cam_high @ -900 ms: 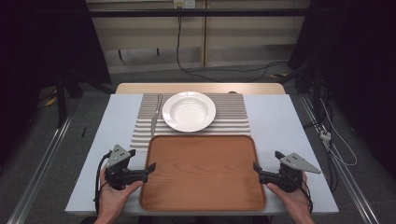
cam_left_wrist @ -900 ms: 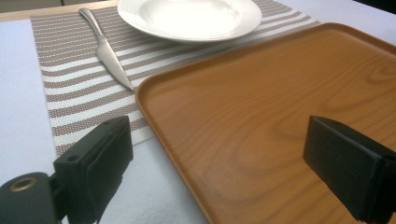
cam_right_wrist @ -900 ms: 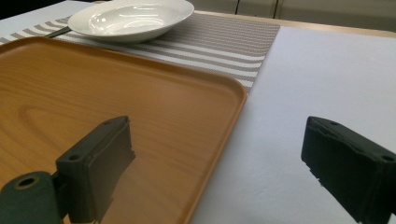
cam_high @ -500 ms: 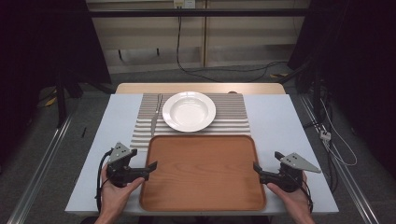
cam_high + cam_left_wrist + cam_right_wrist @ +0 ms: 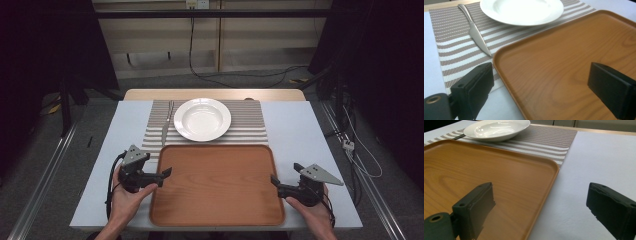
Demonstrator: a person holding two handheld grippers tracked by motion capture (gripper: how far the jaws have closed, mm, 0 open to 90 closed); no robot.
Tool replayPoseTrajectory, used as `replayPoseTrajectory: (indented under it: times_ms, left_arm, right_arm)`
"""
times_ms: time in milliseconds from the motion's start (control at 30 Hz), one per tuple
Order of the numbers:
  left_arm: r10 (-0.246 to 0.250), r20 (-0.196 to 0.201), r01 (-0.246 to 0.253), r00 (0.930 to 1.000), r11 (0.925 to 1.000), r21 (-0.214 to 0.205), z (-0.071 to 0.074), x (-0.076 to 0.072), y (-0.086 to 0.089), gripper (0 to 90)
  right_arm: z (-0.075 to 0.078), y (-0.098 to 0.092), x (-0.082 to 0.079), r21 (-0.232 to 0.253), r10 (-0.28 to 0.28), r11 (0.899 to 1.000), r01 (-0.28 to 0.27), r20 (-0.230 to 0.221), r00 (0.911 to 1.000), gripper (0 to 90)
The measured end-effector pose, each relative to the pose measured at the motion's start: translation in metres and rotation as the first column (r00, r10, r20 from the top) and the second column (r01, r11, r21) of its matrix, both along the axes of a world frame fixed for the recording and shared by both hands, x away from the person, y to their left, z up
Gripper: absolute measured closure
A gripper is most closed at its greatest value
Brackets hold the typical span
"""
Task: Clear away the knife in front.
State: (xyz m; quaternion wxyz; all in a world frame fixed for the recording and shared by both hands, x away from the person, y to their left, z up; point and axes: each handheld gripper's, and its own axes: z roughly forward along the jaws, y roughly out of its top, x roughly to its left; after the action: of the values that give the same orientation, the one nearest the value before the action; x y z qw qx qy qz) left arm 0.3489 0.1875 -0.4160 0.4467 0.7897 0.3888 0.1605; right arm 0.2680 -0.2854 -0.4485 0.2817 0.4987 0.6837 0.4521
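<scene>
Both grippers are standing open at the wooden tray's (image 5: 217, 185) two side edges, and nothing is being held. Left gripper (image 5: 169, 173): jaws spread wide, one over the tray's inner surface, the other outside the rim above the table (image 5: 310, 130). Right gripper (image 5: 273, 180): the same arrangement mirrored, jaws apart with the tray's right rim running between them (pads not pressing on it, so far as the frames are showing).

Change noted: against the two earlier high-view frames, the hands are sitting marginally closer in on the tray's sides; otherwise tray, plate (image 5: 202, 119) and knife (image 5: 166, 127) are lying where they were. My judgement is that the person is lining up a two-sided grasp on the tray, and that closing on both rims is the step outstanding.

View comparison: the high view is giving the whole layout, with the tray at the near edge, its far rim just beside the plate on the striped placemat (image 5: 247, 122). The left gripper view is showing the knife's blade tip (image 5: 487, 53) lying very near the tray's corner, which the high view is rendering too small to judge. The right gripper view is showing the tray's raised lip (image 5: 549, 185) clearly, plus bare table to its right.
</scene>
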Motion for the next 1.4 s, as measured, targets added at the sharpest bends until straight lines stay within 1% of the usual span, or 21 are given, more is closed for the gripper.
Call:
replayPoseTrajectory:
  times_ms: [100, 167, 200, 233, 267, 300, 400, 533, 567, 600, 667, 733, 833, 867, 900, 1033, 1067, 1133, 1200, 1300, 1400]
  left_arm:
    - [0.009, -0.003, -0.009, 1.0000, 1.0000, -0.002, 0.001, 0.003, 0.000, 7.7]
    - [0.023, 0.000, -0.023, 0.9997, 0.9996, 0.014, 0.003, 0.008, 0.001, 8.4]
    - [0.023, 0.000, -0.023, 0.9997, 0.9996, 0.014, 0.003, 0.008, 0.001, 8.9]
    - [0.043, -0.002, -0.043, 0.9991, 0.9991, 0.003, 0.004, 0.009, 0.000, 11.0]
    - [0.051, -0.032, -0.052, 0.9981, 0.9987, -0.001, 0.006, 0.013, 0.001, 11.9]
    - [0.060, -0.040, -0.060, 0.9974, 0.9982, 0.001, 0.007, 0.015, 0.001, 11.0]
    - [0.055, -0.038, -0.055, 0.9977, 0.9984, 0.011, 0.008, 0.019, 0.000, 11.6]
    - [0.056, -0.050, -0.056, 0.9972, 0.9984, 0.013, 0.009, 0.027, 0.000, 11.2]
    - [0.057, -0.051, -0.056, 0.9970, 0.9982, 0.021, 0.009, 0.028, 0.001, 10.9]
    - [0.058, -0.049, -0.057, 0.9971, 0.9982, 0.019, 0.010, 0.030, 0.001, 10.9]
    - [0.052, -0.039, -0.051, 0.9978, 0.9980, 0.038, 0.012, 0.036, 0.001, 11.4]
    - [0.050, -0.036, -0.049, 0.9981, 0.9983, 0.032, 0.013, 0.037, 0.001, 11.4]
    - [0.041, -0.030, -0.040, 0.9987, 0.9984, 0.041, 0.015, 0.044, -0.002, 11.3]
    - [0.034, -0.026, -0.033, 0.9991, 0.9986, 0.041, 0.017, 0.049, -0.004, 10.8]
    - [0.034, -0.026, -0.033, 0.9991, 0.9986, 0.041, 0.017, 0.049, -0.004, 10.3]
    - [0.030, -0.030, -0.030, 0.9991, 0.9994, 0.016, 0.025, 0.056, -0.008, 10.0]
    - [0.028, -0.005, -0.028, 0.9996, 0.9991, 0.032, 0.031, 0.058, -0.012, 10.1]
    - [0.027, 0.002, -0.027, 0.9996, 0.9989, 0.037, 0.033, 0.060, -0.013, 10.4]
    - [0.026, 0.002, -0.026, 0.9996, 0.9992, 0.031, 0.037, 0.065, -0.014, 10.5]
    - [0.031, 0.013, -0.032, 0.9994, 0.9988, 0.038, 0.041, 0.073, -0.016, 11.5]
    - [0.045, 0.005, -0.045, 0.9990, 0.9978, 0.049, 0.042, 0.084, -0.017, 11.9]
  right_arm:
    - [0.000, 0.000, 0.000, -0.006, 0.003, 1.000, -0.003, -0.002, 1.0000, 7.3]
    - [0.000, 0.001, 0.001, -0.006, 0.005, 1.000, -0.005, -0.003, 1.0000, 7.3]
    - [0.000, 0.001, 0.001, -0.009, 0.007, 1.000, -0.007, -0.002, 1.0000, 7.3]
    - [0.000, 0.002, 0.001, -0.009, 0.008, 1.000, -0.008, -0.003, 1.0000, 7.3]
    - [0.000, 0.002, 0.001, -0.009, 0.009, 1.000, -0.009, -0.004, 1.0000, 7.3]
    - [0.000, 0.002, 0.001, -0.007, 0.010, 1.000, -0.010, -0.004, 0.9999, 7.3]
    - [0.000, 0.002, 0.000, -0.007, 0.011, 1.000, -0.011, -0.004, 0.9999, 7.3]
    - [0.001, 0.002, 0.000, -0.005, 0.011, 1.000, -0.011, -0.004, 0.9999, 7.3]
    - [0.000, 0.002, 0.000, -0.005, 0.012, 1.000, -0.012, -0.004, 0.9999, 7.3]
    - [0.001, 0.002, 0.000, -0.004, 0.012, 1.000, -0.012, -0.004, 0.9999, 7.3]
    - [0.000, 0.002, 0.001, -0.004, 0.014, 1.000, -0.014, -0.004, 0.9999, 7.3]
    - [0.000, 0.002, 0.001, -0.004, 0.015, 1.000, -0.015, -0.005, 0.9999, 7.3]
    - [0.000, 0.003, 0.001, -0.006, 0.015, 1.000, -0.015, -0.006, 0.9999, 7.3]
    - [0.000, 0.003, 0.001, -0.005, 0.015, 1.000, -0.015, -0.006, 0.9999, 7.3]
    - [0.000, 0.003, 0.001, -0.006, 0.014, 1.000, -0.014, -0.006, 0.9999, 7.3]
    - [0.000, 0.002, 0.001, -0.004, 0.014, 1.000, -0.014, -0.008, 0.9999, 7.3]
    - [0.000, 0.002, 0.001, -0.004, 0.014, 1.000, -0.014, -0.008, 0.9999, 7.3]
    - [0.000, 0.003, 0.001, -0.003, 0.015, 1.000, -0.015, -0.011, 0.9998, 7.3]
    - [0.000, 0.003, 0.002, -0.007, 0.018, 1.000, -0.018, -0.010, 0.9998, 7.3]
    - [0.000, 0.003, 0.001, -0.003, 0.022, 1.000, -0.022, -0.011, 0.9997, 7.3]
    - [0.000, 0.002, 0.001, 0.001, 0.020, 1.000, -0.020, -0.013, 0.9997, 7.3]
